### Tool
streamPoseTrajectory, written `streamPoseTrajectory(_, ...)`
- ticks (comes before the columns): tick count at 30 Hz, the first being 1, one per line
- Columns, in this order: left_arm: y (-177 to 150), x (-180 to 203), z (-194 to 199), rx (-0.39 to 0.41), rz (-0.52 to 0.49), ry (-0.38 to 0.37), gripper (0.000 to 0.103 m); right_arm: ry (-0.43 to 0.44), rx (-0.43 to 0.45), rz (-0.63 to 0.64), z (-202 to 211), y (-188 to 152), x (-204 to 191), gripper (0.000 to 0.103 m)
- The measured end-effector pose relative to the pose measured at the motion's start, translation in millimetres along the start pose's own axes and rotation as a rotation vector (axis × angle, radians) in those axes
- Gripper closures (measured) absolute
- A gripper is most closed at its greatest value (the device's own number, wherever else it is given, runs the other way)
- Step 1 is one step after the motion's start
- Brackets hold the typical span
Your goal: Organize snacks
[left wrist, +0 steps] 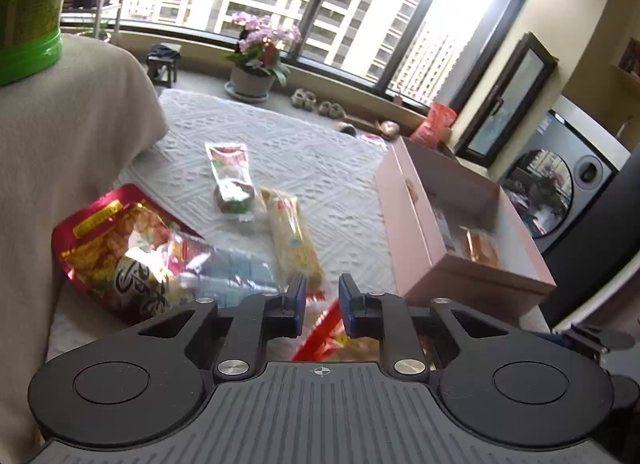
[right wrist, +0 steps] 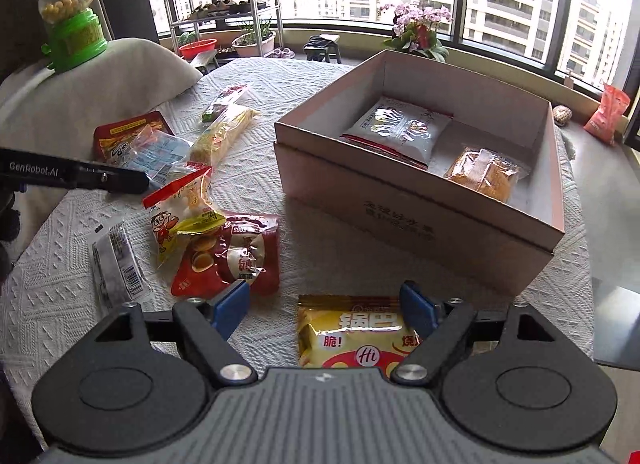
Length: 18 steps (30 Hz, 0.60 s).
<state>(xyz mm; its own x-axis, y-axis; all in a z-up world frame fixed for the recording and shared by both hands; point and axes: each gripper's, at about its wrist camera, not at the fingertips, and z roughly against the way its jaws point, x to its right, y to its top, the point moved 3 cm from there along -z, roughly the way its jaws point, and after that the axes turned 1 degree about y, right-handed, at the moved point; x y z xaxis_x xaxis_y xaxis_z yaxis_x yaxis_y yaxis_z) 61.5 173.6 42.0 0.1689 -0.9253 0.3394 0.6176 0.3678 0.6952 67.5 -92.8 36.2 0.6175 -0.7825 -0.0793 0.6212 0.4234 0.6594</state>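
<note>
My left gripper (left wrist: 323,304) is shut on the top edge of a red and yellow cartoon packet (left wrist: 324,334). The right wrist view shows that gripper (right wrist: 138,184) at the packet's (right wrist: 182,206) upper corner, left of the pink box (right wrist: 420,200). My right gripper (right wrist: 324,306) stands open low over a yellow packet (right wrist: 348,338), with the right pad at its right edge. In the box lie a white packet (right wrist: 396,128) and an orange packet (right wrist: 484,172). Loose on the white tablecloth are a dark red packet (right wrist: 244,252), a silver barcode packet (right wrist: 116,264) and a long yellow packet (right wrist: 224,132).
A red bag (left wrist: 116,248) under a clear blue packet lies by a beige cushion (left wrist: 60,152). A green candy dispenser (right wrist: 72,24) stands on that cushion. A flower pot (left wrist: 252,80) sits past the table. The round table's edge runs just right of the box.
</note>
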Motion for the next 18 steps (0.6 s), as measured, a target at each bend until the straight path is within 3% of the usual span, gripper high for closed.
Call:
streamPoseTrajectory(5,36,-1,-42,0.059,-0.034,0.163,0.076,-0.005,0.008,-0.007,3,-3,-4,0.019)
streamPoseTrajectory(8,61,-19,-58,0.089,0.003,0.257,0.075,-0.031,0.014,0.025,9,-5,-7,0.019)
streamPoseTrajectory(13,77,-41,-101,-0.045,0.057,0.276,0.075,-0.032,0.008,-0.006,11,-11,3,0.019)
streamPoseTrajectory(14,77,-41,-110,-0.062,0.047,0.274,0.070,-0.030,0.005,-0.016,10,-12,4,0.019)
streamPoseTrajectory(18,72,-26,-121,-0.066,-0.098,0.280,0.055,-0.027,-0.005,-0.036,5,-16,5,0.019)
